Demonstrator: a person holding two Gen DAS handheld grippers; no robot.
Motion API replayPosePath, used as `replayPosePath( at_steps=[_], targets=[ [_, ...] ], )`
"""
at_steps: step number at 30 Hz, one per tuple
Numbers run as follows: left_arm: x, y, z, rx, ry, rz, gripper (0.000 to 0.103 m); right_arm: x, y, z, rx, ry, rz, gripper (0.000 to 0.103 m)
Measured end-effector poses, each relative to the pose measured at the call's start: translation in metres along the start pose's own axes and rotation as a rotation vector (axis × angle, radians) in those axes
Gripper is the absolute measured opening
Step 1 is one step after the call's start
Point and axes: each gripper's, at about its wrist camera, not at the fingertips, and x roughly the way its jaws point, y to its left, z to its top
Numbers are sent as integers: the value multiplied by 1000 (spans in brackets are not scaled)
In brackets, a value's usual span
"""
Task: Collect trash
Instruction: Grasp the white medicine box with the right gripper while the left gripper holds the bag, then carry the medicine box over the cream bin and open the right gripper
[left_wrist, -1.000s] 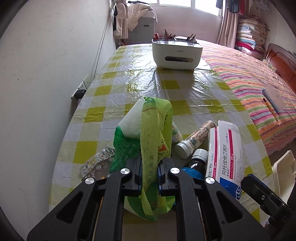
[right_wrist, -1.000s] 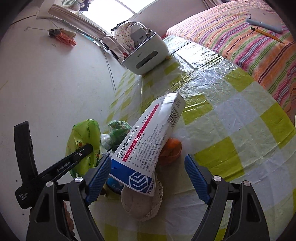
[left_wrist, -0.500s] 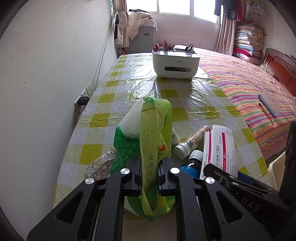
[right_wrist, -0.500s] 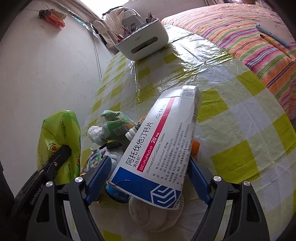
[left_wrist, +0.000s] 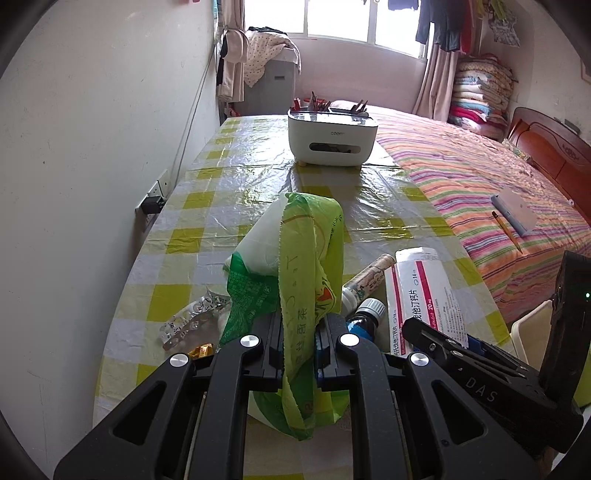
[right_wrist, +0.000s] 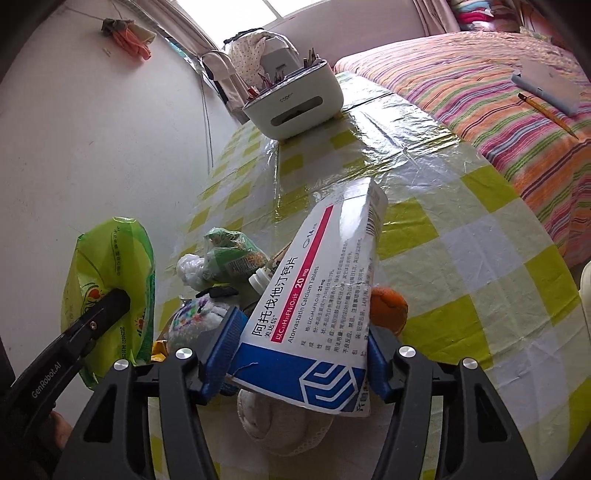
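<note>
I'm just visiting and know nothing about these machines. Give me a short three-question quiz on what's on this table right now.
1. True or false: the left tool is shut on the green bag.
2. What is between the right tool's blue pads: A) bottle B) medicine box C) blister pack?
3. What white thing stands at the table's far end?

Key: 1. True. 2. B; its jaws have just been closing on it. 3. The organizer.

White medicine box (right_wrist: 317, 306) with red stripe, tilted, clamped at blue end; green plastic bag (left_wrist: 299, 280) pinched upright.
</note>
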Motion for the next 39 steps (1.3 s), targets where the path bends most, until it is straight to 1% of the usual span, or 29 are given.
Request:
replayPosePath(
  at_steps=[2,5,9,12,15,16,22,25,27,33,35,39],
  targets=[
    [-5,-2,0,-6,-16,-28,10,-9,-7,1,5,-12,8,34],
    [-6,-6,0,-11,-14,-48,11,-14,-11,3,-25,-34,-24,32],
    [-2,-13,-2,-9,-2,-44,11,-18,-17,3,-22,-38,7,32],
    [-5,-19,-4,0,-12,-53,11,-30,-19,3,-34,-71,15,31],
    [-9,-25,-4,13,-38,-69,11,-45,-23,3,-39,-113,26,31],
    [-11,-26,-4,12,-43,-85,11,-49,-25,3,-36,-123,30,31],
    [-15,-37,-4,-20,-29,-242,10,-75,-47,3,-7,-177,37,31],
    [-15,-44,-4,-37,-16,-316,10,-86,-62,5,22,-202,25,31],
    [-15,-50,-5,-42,-12,-352,10,-93,-71,6,38,-223,17,31],
    [-17,-75,-8,-9,-13,-386,10,-117,-92,6,66,-293,-22,32],
    [-18,-86,-10,9,-17,-394,10,-126,-98,3,63,-322,-55,32],
    [-21,-108,-14,46,-20,-420,10,-144,-114,-6,85,-369,-85,32]
  ],
)
